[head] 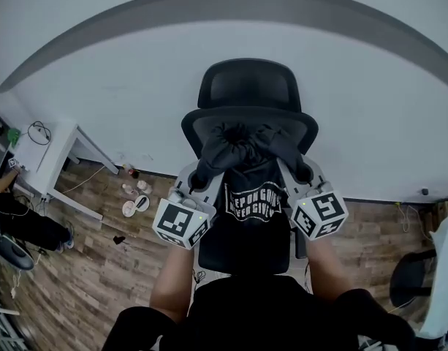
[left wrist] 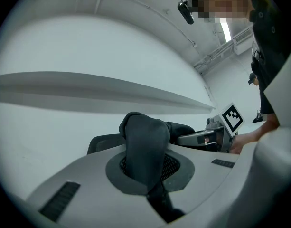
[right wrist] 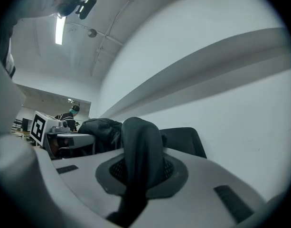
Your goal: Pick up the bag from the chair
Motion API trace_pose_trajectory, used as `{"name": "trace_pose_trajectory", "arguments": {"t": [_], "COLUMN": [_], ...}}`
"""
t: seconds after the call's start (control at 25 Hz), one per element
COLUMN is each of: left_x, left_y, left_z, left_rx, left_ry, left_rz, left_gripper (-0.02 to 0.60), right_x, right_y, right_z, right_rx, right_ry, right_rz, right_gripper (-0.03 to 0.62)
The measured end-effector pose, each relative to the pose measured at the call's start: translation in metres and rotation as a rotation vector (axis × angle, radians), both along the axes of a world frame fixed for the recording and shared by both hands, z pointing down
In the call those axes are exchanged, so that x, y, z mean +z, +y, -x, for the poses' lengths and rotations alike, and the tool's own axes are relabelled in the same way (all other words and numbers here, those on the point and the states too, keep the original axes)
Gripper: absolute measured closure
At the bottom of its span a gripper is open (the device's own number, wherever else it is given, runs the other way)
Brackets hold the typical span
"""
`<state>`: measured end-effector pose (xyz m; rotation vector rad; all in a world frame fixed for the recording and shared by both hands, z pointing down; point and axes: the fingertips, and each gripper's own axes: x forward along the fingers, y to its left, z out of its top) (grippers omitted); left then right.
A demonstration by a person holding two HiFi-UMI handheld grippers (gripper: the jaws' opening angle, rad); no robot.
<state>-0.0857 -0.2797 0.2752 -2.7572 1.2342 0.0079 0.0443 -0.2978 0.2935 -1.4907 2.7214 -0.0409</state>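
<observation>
Room to spare on both sides of black office chair point(head: 248, 86): bare wooden floor point(head: 99, 269) to the left as far as white table point(head: 59, 156), with small clutter point(head: 134, 196) near its leg. To the right, more floor up to a second dark chair point(head: 410, 276) at the frame's edge. Hemmed in behind by plain wall point(head: 136, 101), just beyond the headrest.

Black bag point(head: 247, 196) up in front of the backrest, bunched top level with the backrest's upper edge. Hard to tell whether clear of the seat below. Left gripper point(head: 200, 175) pinched tight on a dark strap point(left wrist: 145, 146) of the bag. Right gripper point(head: 300, 170) likewise closed on a second strap point(right wrist: 140, 146) at the other side.

Printed in white block capitals on the bag's front, two lines, partly folded away and not readable in full. Square black-and-white markers on both gripper cubes.
</observation>
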Motion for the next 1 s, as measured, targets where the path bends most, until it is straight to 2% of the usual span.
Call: {"name": "trace_pose_trajectory", "arguments": {"t": [1.0], "left_x": [0.028], "left_y": [-0.01], "left_z": [-0.003], "left_rx": [-0.011], "left_ry": [0.009], "left_rz": [0.101], "left_gripper": [0.552], "right_x": [0.027], "right_y": [-0.003], "right_z": [0.005], "right_rx": [0.036], "right_ry": [0.12], "right_rz": [0.024], "right_gripper": [0.542]}}
